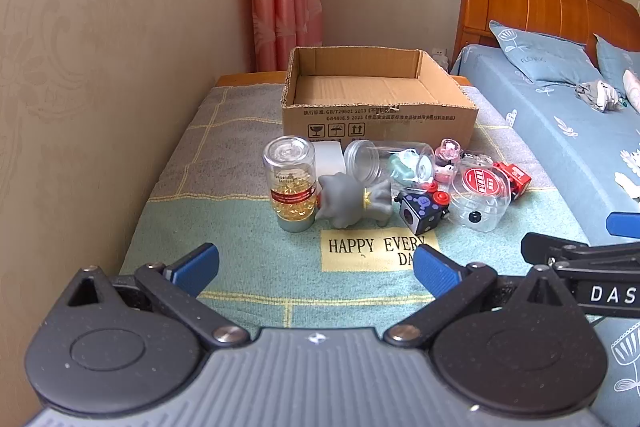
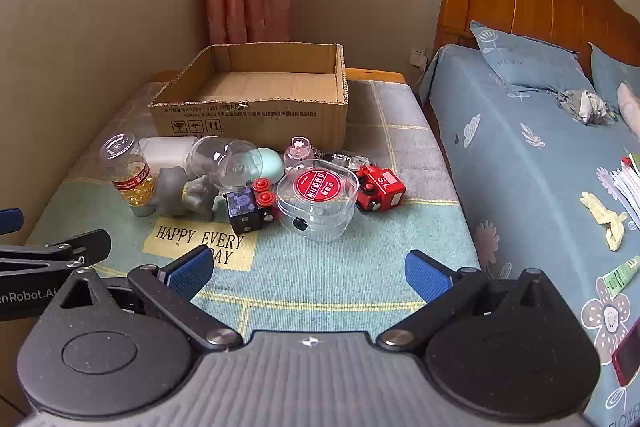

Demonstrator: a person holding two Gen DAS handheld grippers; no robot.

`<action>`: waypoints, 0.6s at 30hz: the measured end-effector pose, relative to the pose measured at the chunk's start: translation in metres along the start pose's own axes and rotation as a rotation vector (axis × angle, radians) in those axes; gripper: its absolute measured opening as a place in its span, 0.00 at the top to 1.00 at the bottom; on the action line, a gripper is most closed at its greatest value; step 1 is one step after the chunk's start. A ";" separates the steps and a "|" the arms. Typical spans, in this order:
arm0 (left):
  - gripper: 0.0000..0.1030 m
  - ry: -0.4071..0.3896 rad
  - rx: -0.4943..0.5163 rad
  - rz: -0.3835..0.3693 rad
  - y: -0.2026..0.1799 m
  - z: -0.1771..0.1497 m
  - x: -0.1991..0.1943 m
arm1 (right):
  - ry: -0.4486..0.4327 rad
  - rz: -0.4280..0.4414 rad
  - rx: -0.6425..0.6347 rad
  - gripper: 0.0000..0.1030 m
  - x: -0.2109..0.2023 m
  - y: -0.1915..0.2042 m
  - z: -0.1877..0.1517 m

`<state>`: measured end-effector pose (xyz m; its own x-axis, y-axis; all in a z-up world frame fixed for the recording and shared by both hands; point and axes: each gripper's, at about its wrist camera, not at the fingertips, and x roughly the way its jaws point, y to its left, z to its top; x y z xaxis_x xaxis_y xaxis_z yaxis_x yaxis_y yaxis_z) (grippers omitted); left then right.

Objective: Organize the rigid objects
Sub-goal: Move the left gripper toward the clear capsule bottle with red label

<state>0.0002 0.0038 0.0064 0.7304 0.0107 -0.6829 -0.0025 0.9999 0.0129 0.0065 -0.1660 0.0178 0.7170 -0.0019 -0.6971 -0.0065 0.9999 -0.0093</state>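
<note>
A bedroom corner held a bed (image 2: 520,131) with blue bedding beside a low bench (image 1: 240,267) covered by a checked cloth. At the bench's far end sat an open cardboard box (image 1: 376,115). Just in front of it clustered the rigid objects: a clear lidded case with a red label (image 2: 320,195), an upright capsule bottle (image 1: 290,183), a grey figurine (image 1: 352,203), a red toy vehicle (image 2: 380,187) and a dark cube (image 1: 420,211). The left tongs (image 1: 316,267) and right tongs (image 2: 308,267) hovered near the bench's front edge, both spread wide and gripping nothing.
</note>
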 end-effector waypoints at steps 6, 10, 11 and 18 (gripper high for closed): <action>0.01 0.001 0.000 0.002 -0.001 0.001 0.000 | -0.002 0.001 0.000 0.00 0.000 0.000 0.000; 0.01 0.000 0.000 0.002 -0.002 0.004 0.000 | -0.003 0.000 0.000 0.00 -0.001 0.000 0.000; 0.01 0.000 0.000 0.002 -0.002 0.004 0.001 | -0.004 -0.001 0.000 0.00 -0.001 0.000 0.001; 0.01 0.002 0.003 0.003 -0.003 0.001 0.000 | -0.006 -0.001 0.000 0.00 -0.001 0.000 0.001</action>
<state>0.0009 0.0005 0.0075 0.7291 0.0134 -0.6843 -0.0026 0.9999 0.0168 0.0065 -0.1663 0.0186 0.7208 -0.0024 -0.6931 -0.0058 0.9999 -0.0095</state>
